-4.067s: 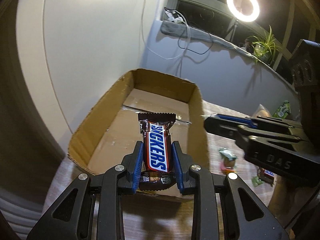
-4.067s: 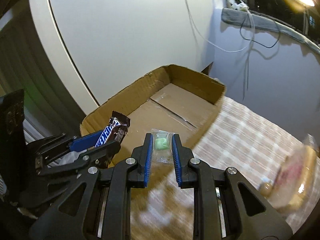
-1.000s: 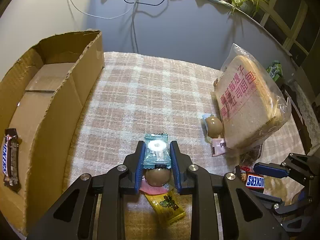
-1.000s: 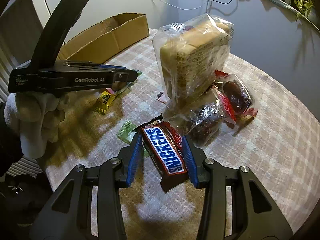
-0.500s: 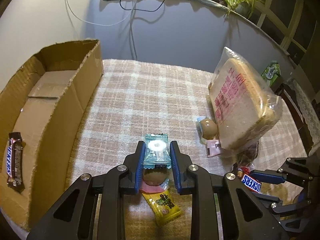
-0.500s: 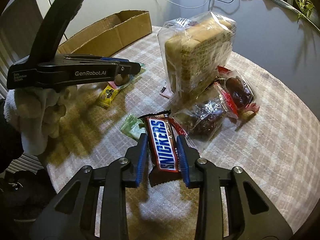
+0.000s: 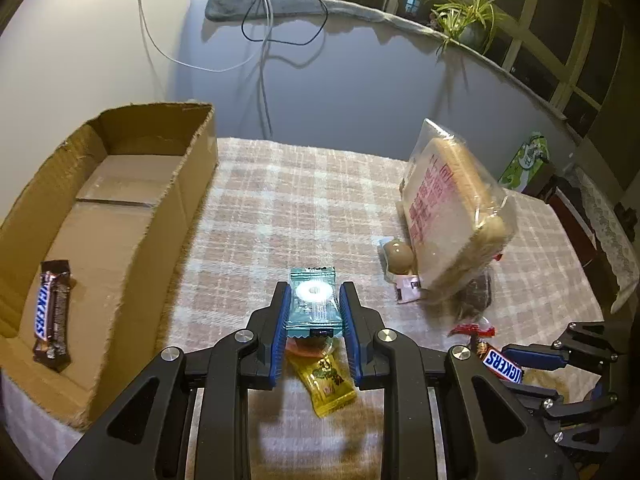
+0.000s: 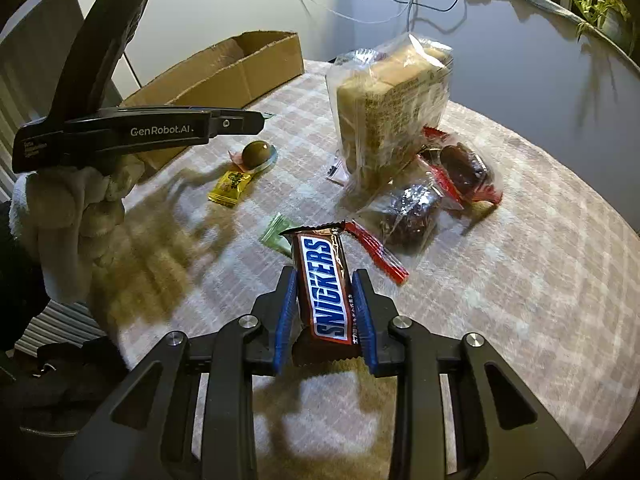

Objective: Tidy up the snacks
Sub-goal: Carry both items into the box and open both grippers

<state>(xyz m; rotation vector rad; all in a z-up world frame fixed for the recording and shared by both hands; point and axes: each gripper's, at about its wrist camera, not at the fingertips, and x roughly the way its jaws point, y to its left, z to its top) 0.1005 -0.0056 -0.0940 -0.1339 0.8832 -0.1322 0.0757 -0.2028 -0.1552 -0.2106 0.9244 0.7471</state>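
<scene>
Left gripper (image 7: 313, 314) clamped on a teal foil candy packet (image 7: 313, 304)

I see a brown Snickers bar (image 7: 51, 316) lying in the open cardboard box (image 7: 160, 216) at left, a yellow sachet (image 7: 326, 380) under my fingers, and a clear bag of sliced bread (image 7: 452, 216) leaning on the checked tablecloth (image 7: 288, 200) at right

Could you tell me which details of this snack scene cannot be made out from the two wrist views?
- Near corner of the cardboard box: cut off by the left wrist frame edge.
- Pink-wrapped snack: mostly hidden under the teal packet in the left tool.
- Bread bag print: motion-blurred, unreadable.
- Snickers bar lower end: shadowed between the right tool fingers.
- Yellow packet label: too small.
</scene>
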